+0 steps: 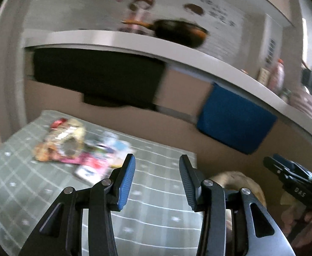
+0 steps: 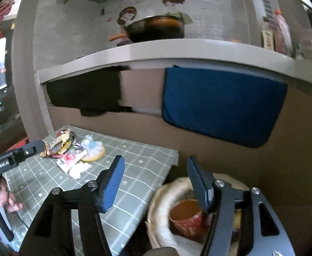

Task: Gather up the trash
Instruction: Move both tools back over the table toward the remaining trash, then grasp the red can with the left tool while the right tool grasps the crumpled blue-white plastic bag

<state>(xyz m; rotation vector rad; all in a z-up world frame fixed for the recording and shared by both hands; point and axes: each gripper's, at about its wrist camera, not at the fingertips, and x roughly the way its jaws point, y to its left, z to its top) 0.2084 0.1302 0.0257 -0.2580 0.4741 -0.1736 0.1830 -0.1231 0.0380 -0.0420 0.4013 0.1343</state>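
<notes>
Left gripper [image 1: 157,166], black with blue ribbed pads: jaws apart, nothing between them, held over the grey-green grid-patterned tablecloth [image 1: 151,219].

Right gripper [image 2: 156,170], same make: jaws wide apart, empty, held above the table's right edge.

Heap of crumpled colourful snack wrappers [image 2: 75,151]: lying on the tablecloth towards its far left corner; individual pieces too blurred to separate in the left view.

White plastic-lined waste bin [image 2: 166,202]: standing just beside the table on the right, holding a red paper cup with orange inside [image 2: 187,215].

Blue cloth [image 2: 222,104] and black cloth [image 2: 85,89]: hanging below the white counter edge [image 2: 156,52].

Dark wok with orange handle [image 2: 156,28]: on the counter.
</notes>
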